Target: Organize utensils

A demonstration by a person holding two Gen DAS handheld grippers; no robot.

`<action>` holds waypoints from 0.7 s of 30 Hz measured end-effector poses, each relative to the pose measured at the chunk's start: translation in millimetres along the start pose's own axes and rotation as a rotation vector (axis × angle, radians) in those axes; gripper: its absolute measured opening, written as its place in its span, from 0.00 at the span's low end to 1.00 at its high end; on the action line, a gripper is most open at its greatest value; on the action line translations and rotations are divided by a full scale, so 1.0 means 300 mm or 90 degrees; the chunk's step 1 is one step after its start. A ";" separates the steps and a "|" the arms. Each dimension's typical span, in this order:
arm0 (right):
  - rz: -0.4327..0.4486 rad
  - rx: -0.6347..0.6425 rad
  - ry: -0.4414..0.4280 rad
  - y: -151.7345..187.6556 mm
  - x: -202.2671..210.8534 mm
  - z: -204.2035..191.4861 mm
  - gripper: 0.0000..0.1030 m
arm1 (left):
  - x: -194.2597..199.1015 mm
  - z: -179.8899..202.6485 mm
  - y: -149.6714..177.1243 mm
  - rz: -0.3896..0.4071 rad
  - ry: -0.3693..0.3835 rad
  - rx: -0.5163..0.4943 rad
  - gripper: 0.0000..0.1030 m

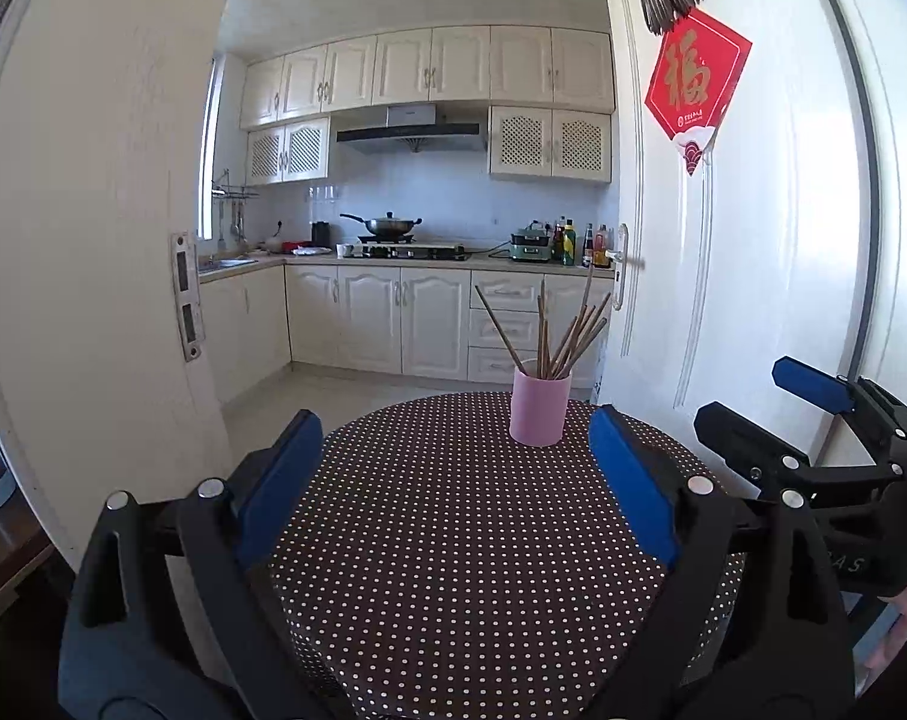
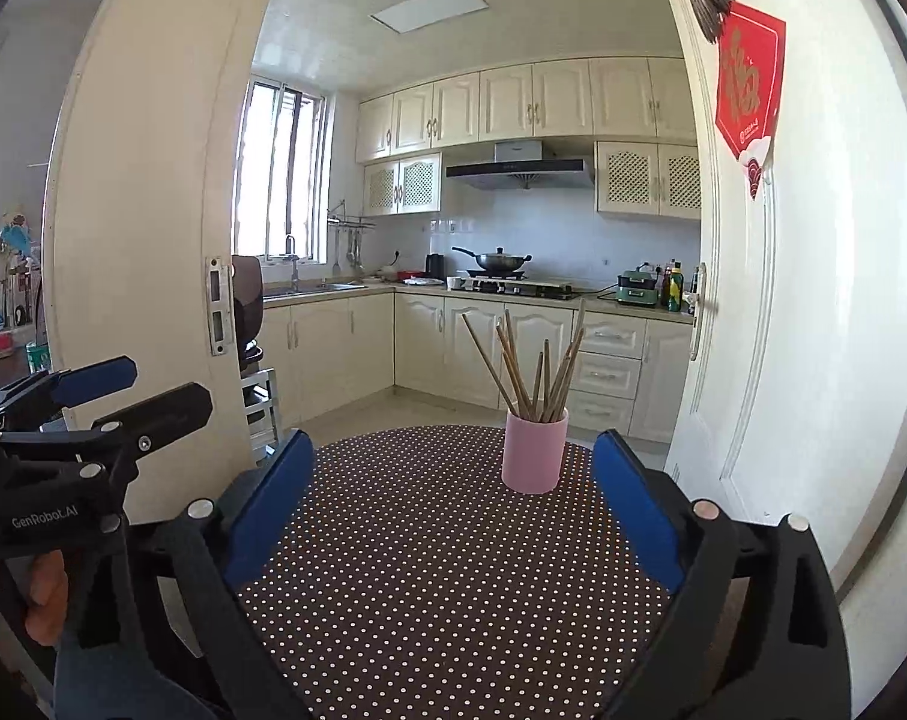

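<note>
writing: "GenRobot.AI" on my left gripper [image 2: 135, 399]; red door sign [image 1: 696, 81] reads "福"
jaws: left and right gripper [image 2: 453, 510] both wide apart, empty
chopsticks [image 2: 531, 369]: upright in pink cup [image 2: 534, 450], on dotted table [image 2: 453, 570], beyond both grippers

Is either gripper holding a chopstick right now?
No: the left gripper and right gripper both stand open with nothing between them, and the chopsticks all sit in the pink cup.
</note>
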State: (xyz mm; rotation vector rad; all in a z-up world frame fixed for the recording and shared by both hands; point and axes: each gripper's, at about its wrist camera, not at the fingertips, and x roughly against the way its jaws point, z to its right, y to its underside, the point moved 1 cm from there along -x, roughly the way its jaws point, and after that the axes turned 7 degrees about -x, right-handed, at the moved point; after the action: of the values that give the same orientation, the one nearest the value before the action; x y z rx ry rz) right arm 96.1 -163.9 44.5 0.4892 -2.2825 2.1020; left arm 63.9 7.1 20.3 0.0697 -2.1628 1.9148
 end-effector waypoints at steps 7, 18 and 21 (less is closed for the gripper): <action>0.050 0.010 0.032 0.046 0.092 -0.044 0.90 | 0.097 0.012 0.038 0.040 -0.052 -0.008 0.91; 0.094 -0.012 0.029 0.086 0.170 -0.065 0.92 | 0.161 0.018 0.081 0.077 -0.092 -0.011 0.93; 0.096 -0.016 0.032 0.086 0.172 -0.060 0.92 | 0.156 0.024 0.089 0.079 -0.094 -0.015 0.93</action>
State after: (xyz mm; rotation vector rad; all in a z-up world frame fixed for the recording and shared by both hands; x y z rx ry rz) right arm 37.5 -156.7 32.0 0.2683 -2.3844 2.1196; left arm 12.3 9.6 3.7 0.0773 -2.3360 2.0077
